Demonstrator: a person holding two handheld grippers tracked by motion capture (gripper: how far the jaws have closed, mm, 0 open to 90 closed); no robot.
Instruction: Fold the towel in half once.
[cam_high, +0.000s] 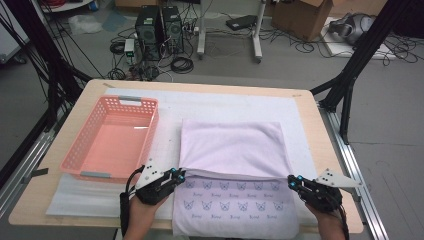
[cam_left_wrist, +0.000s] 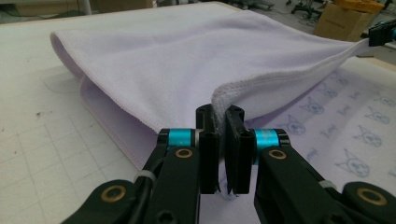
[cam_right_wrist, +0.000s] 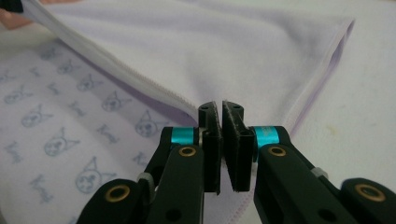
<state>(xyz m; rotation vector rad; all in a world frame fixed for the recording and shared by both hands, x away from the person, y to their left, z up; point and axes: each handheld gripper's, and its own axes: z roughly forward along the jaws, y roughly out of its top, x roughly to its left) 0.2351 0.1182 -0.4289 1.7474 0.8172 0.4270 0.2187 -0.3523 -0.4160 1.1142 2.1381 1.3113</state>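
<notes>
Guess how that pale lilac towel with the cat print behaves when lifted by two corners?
Likely floppy: the pale lilac towel sags between the left gripper and right gripper. Probably light, since thin pinches hold its hem. Little slip risk, as both jaws are shut on stitched edge.

The near edge of the lilac towel (cam_high: 235, 145) runs past the bottom edge of the high view, so its front hem cannot be read there. The folded-over top layer hides the cat print beneath it. In the left gripper view, the towel corner disappears between the closed jaws of the left tool (cam_left_wrist: 223, 122). In the right gripper view, the right tool (cam_right_wrist: 219, 116) hides its pinched corner likewise. Both forearms are cut off by the bottom edge of the high view. The small lettering under each printed cat is too small to read.
</notes>
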